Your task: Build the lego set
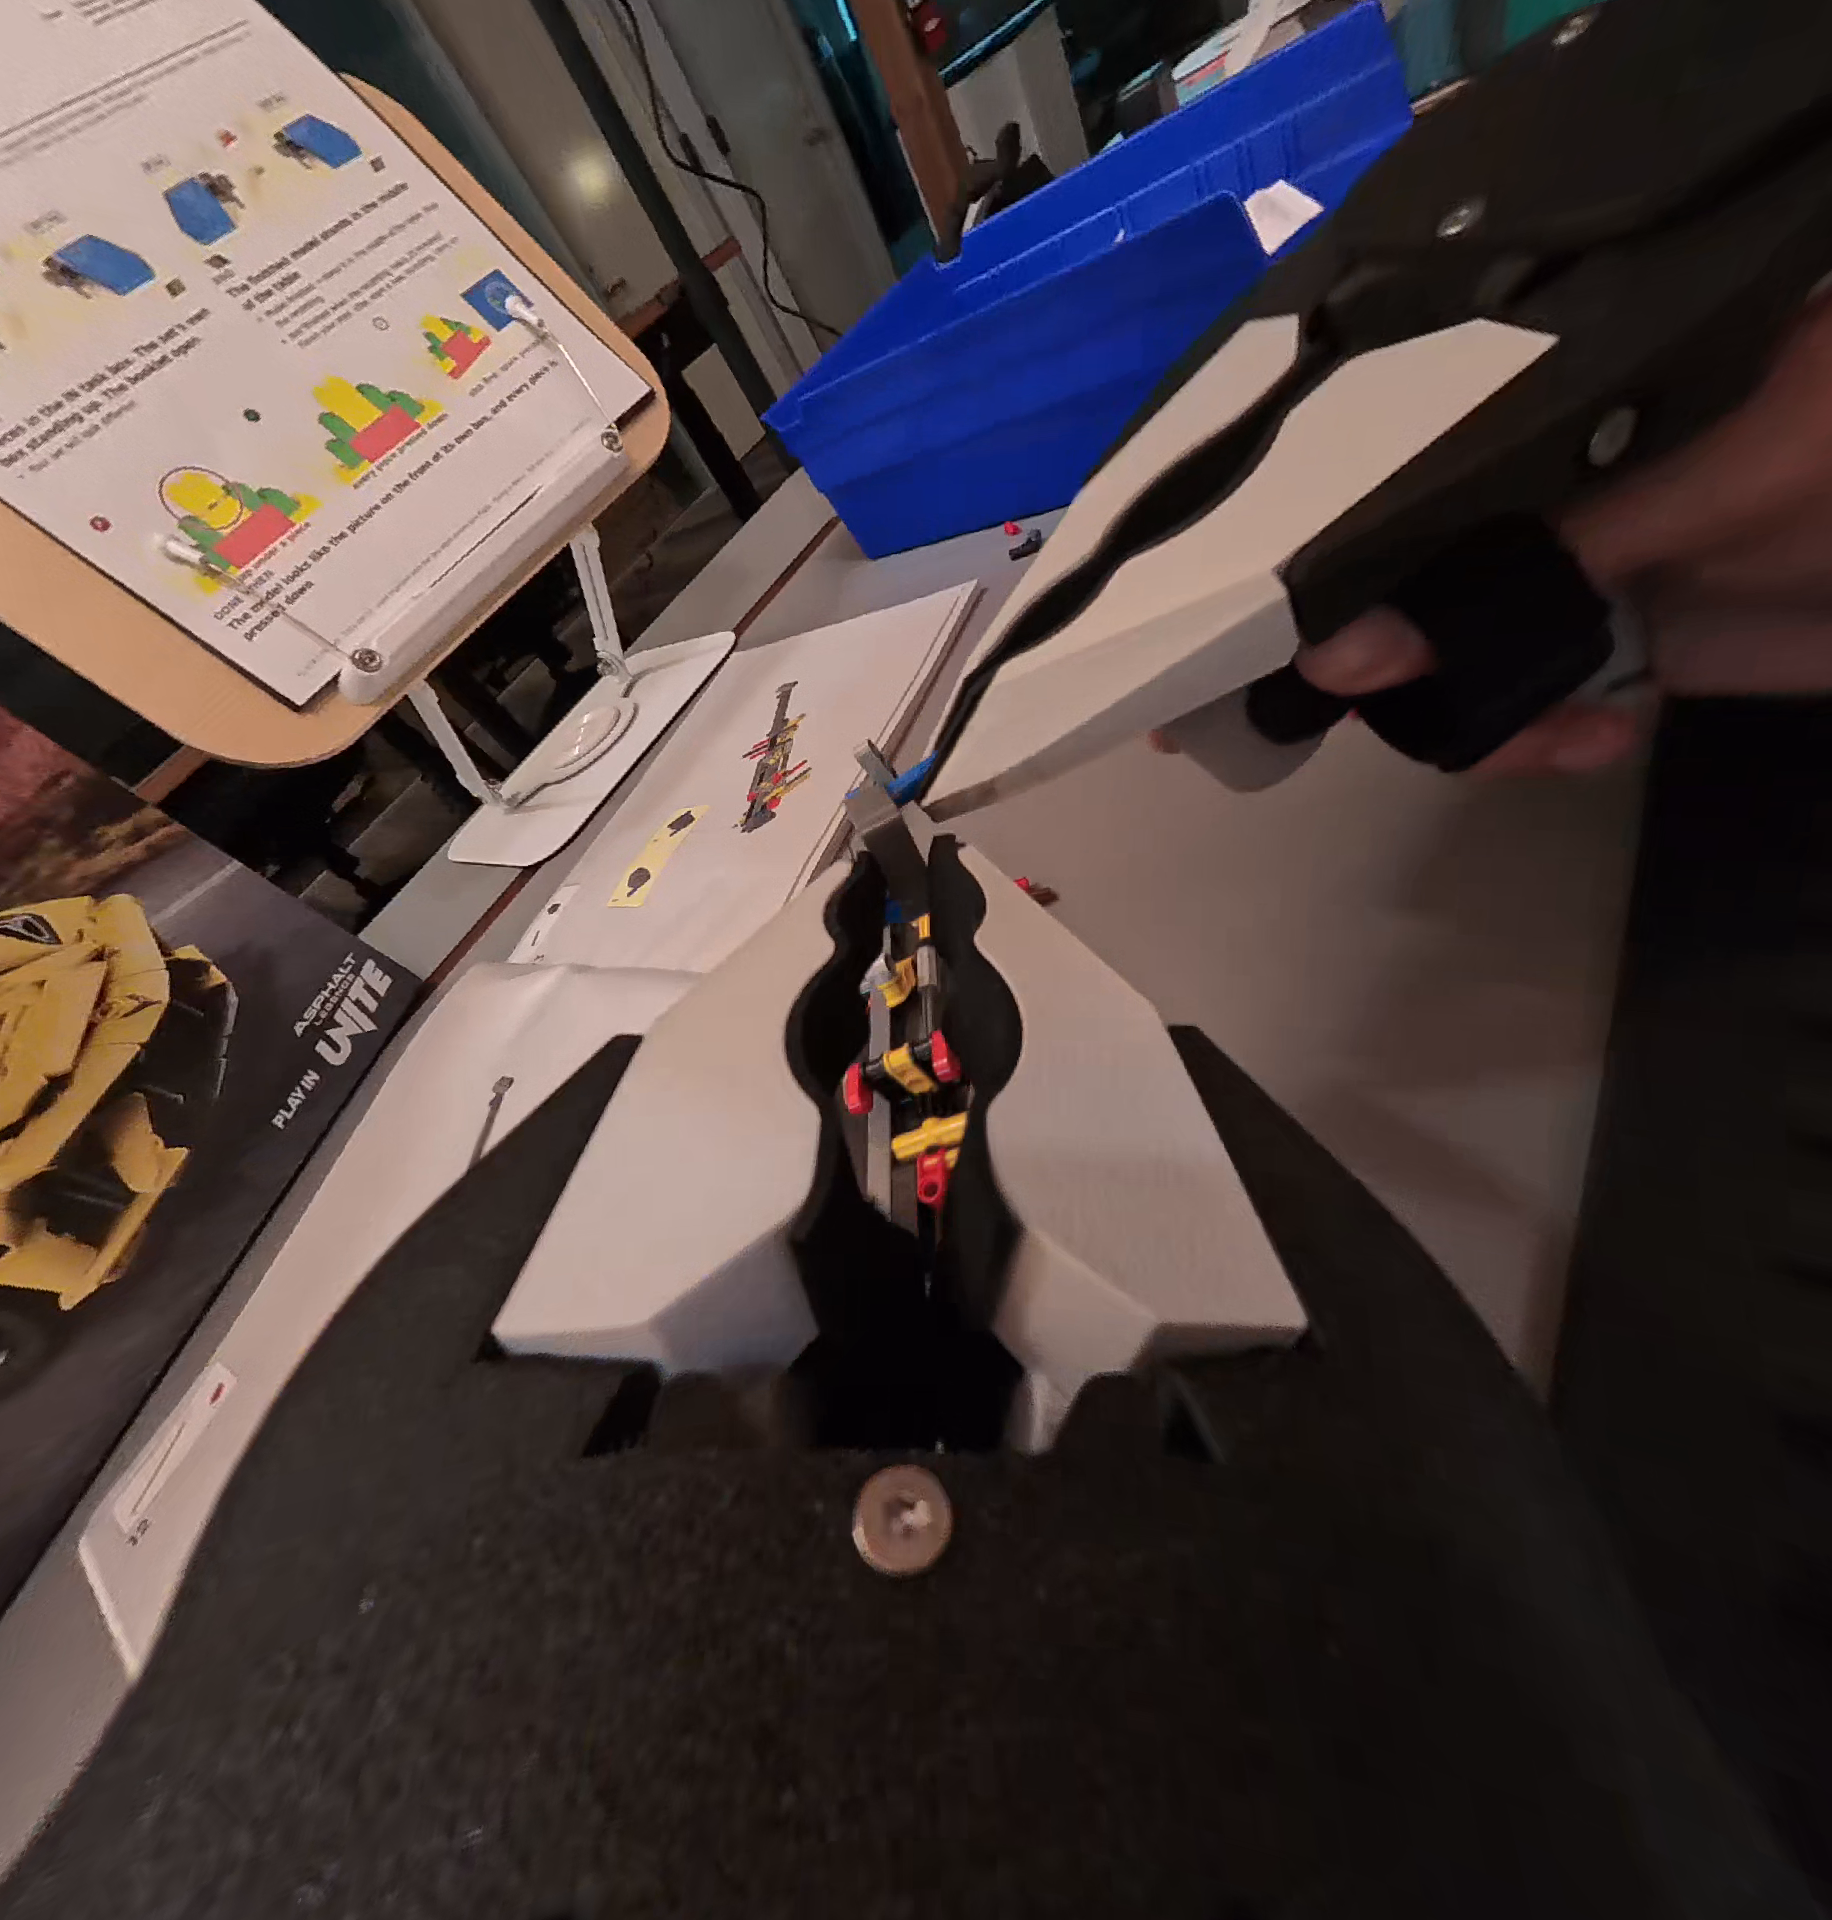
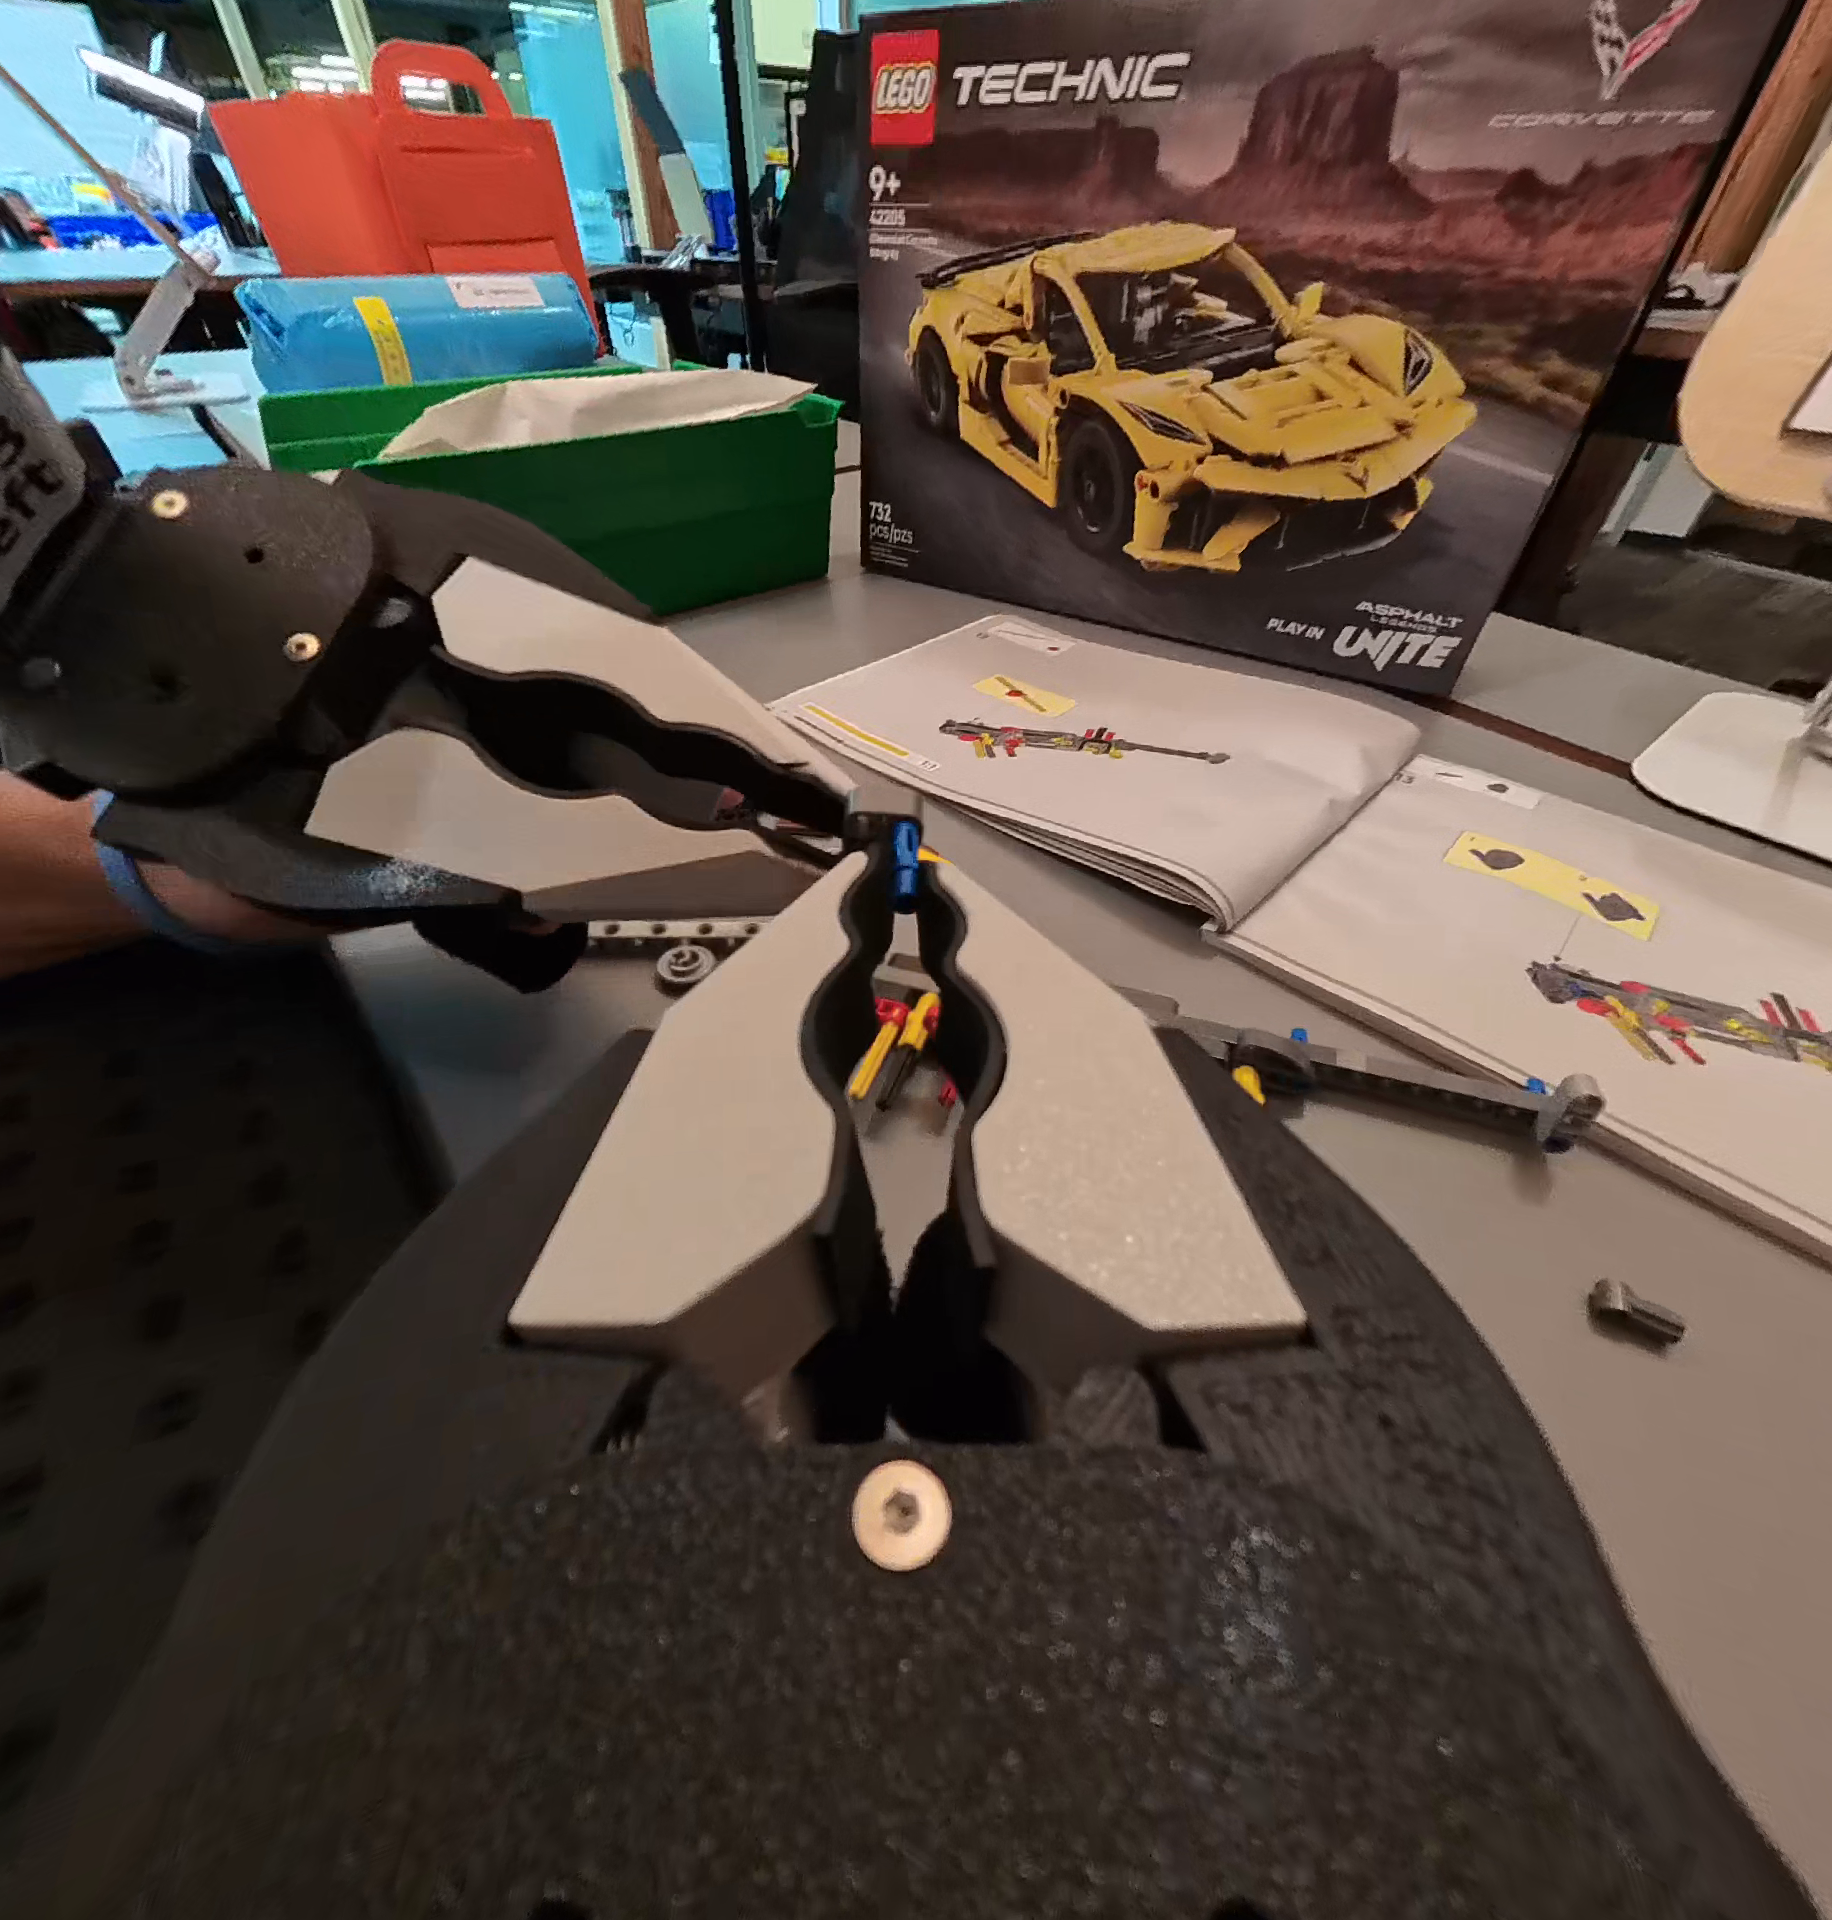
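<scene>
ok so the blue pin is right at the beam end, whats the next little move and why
Probably press the blue pin straight into the end of the grey beam. The right gripper is shut on the pin, the left gripper is shut on the beam, and their tips already meet there. How far the pin is seated, if at all, can't be told, so push gently while the left holds steady.

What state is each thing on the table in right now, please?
left hand-held gripper: shut on the grey beam assembly
right hand-held gripper: shut on the blue pin
instruction booklet: lying open
set box: standing upright
green bin: holds white paper
loose grey connector: lying on table
</scene>
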`<act>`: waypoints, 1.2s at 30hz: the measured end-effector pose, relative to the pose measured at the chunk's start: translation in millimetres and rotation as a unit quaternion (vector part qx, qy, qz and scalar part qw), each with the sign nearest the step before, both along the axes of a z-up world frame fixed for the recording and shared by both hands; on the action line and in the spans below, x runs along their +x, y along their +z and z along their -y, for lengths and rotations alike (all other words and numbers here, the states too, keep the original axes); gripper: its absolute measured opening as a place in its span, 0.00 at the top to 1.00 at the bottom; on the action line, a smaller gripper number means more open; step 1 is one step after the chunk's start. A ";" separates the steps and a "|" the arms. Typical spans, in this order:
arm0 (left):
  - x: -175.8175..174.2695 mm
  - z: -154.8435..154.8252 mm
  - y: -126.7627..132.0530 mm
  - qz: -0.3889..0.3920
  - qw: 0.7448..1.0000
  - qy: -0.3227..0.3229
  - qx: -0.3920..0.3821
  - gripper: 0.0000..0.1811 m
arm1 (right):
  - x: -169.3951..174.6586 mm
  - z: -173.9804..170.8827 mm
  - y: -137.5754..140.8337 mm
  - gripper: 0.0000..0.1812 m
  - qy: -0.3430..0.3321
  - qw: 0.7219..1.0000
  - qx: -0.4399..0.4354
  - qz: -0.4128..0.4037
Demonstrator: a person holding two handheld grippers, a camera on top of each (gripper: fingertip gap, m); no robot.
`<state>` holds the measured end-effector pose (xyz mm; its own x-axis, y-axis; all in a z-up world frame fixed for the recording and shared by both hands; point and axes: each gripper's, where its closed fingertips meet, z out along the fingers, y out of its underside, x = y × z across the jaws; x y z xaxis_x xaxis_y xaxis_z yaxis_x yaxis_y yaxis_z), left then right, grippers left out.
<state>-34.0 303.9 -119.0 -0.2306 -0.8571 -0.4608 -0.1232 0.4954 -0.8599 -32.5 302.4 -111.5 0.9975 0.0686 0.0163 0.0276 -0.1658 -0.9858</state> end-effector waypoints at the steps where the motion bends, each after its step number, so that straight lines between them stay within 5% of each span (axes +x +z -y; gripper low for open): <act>1: -1.8 -0.7 -2.6 -0.005 1.000 -0.005 0.005 0.96 | -1.5 -0.5 -2.4 0.98 0.000 1.000 -0.007 0.014; 8: -9.9 -0.4 -10.7 -0.026 0.999 -0.034 0.005 0.96 | -5.0 -1.5 -11.3 0.98 -0.020 0.986 -0.031 0.160; 13: -10.4 3.9 -12.3 -0.038 0.997 -0.054 -0.027 0.96 | -5.7 -2.3 -13.4 0.98 -0.016 0.987 -0.036 0.154; 18: -8.7 3.8 -12.6 -0.041 0.997 -0.056 -0.031 0.96 | -5.6 -2.5 -15.0 0.98 0.002 0.996 -0.039 0.083; 22: -8.6 2.8 -9.9 -0.057 0.990 -0.072 -0.109 0.96 | -8.2 0.9 -13.6 0.97 0.035 0.999 -0.032 0.018; 25: -7.8 -9.8 -6.5 -0.063 0.985 -0.066 -0.145 0.96 | -8.9 13.5 1.2 0.83 0.102 0.991 -0.006 -0.092; 29: -28.2 20.8 14.7 -0.071 0.946 -0.185 -0.255 0.96 | -27.2 24.5 16.1 0.71 0.218 0.953 0.013 -0.210; 36: -43.6 41.9 20.4 -0.083 0.928 -0.246 -0.267 0.96 | -53.9 33.1 19.7 0.87 0.279 0.947 0.025 -0.158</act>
<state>-77.6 261.9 -98.6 -0.6848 -0.7248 0.0755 -0.1474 0.0363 -0.9884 -86.4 269.3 -91.8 0.7624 0.5926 -0.2600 -0.2003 -0.1659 -0.9656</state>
